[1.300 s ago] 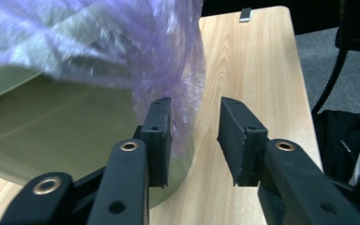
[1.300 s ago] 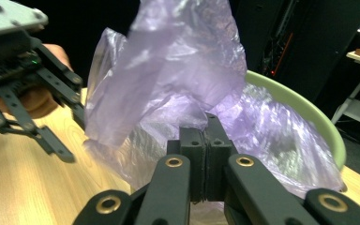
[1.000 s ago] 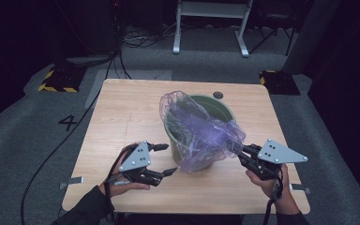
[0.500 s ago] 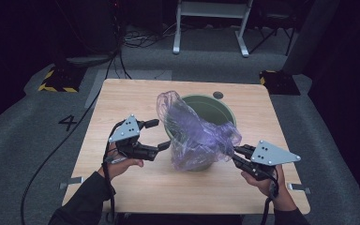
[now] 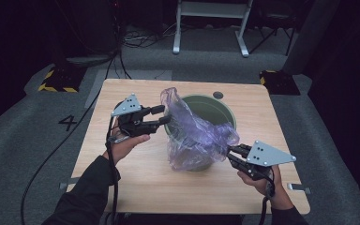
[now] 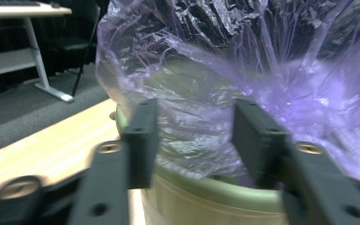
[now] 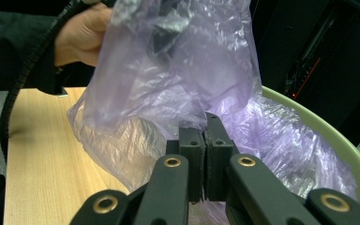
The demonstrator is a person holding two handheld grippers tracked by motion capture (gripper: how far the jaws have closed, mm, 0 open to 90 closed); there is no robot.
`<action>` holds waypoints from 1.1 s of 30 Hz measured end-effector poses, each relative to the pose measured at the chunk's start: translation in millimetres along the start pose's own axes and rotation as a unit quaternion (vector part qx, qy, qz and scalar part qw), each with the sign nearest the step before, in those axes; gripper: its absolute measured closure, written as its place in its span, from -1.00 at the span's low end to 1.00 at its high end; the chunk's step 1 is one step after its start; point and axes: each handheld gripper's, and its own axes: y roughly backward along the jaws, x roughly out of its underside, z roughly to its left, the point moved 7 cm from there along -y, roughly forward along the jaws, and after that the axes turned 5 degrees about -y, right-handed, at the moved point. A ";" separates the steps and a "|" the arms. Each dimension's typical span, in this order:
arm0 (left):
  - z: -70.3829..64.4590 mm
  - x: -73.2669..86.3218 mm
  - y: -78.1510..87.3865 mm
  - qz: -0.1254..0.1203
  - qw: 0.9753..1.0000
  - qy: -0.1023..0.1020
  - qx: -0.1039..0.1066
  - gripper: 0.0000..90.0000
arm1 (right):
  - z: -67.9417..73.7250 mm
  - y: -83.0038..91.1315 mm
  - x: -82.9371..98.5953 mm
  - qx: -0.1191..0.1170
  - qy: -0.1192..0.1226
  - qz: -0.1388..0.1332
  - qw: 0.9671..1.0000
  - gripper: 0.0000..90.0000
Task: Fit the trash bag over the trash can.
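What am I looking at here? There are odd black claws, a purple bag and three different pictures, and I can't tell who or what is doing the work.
No robot here: a person stands at a wooden table and holds a hand tool with two black jaws in each hand. One picture comes from a camera above the table; the other two come from small cameras riding on each tool, looking along its jaws.

On the table stands a green bucket with a thin purple plastic bag draped over its rim.

The right gripper has its jaws shut on a fold of the bag at the bucket's near side. The left gripper is open, its jaws spread just in front of the bag at the rim. It looks as if the bag is being fitted into the bucket as a liner.
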 end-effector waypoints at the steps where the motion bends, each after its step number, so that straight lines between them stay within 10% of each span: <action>1: -0.6 1.7 -2.4 0.006 1.000 -0.007 0.003 0.45 | 0.0 0.5 0.5 -0.001 -0.004 -0.002 1.000 0.97; 5: -6.1 7.5 -9.0 0.033 0.998 -0.048 0.001 0.98 | -2.7 4.3 3.6 -0.002 -0.016 -0.006 1.000 0.97; 20: -8.0 16.6 16.4 0.036 0.997 -0.067 -0.026 1.00 | -16.9 20.2 13.4 0.021 -0.047 -0.015 0.999 0.95; 26: -1.0 10.2 8.0 0.022 0.999 -0.012 -0.033 -0.42 | -4.9 12.3 6.0 -0.010 -0.037 -0.021 0.999 0.96; 33: 21.8 -2.1 -6.3 -0.004 0.998 0.061 -0.001 -0.61 | 6.0 8.7 4.8 -0.047 -0.009 -0.016 0.999 0.95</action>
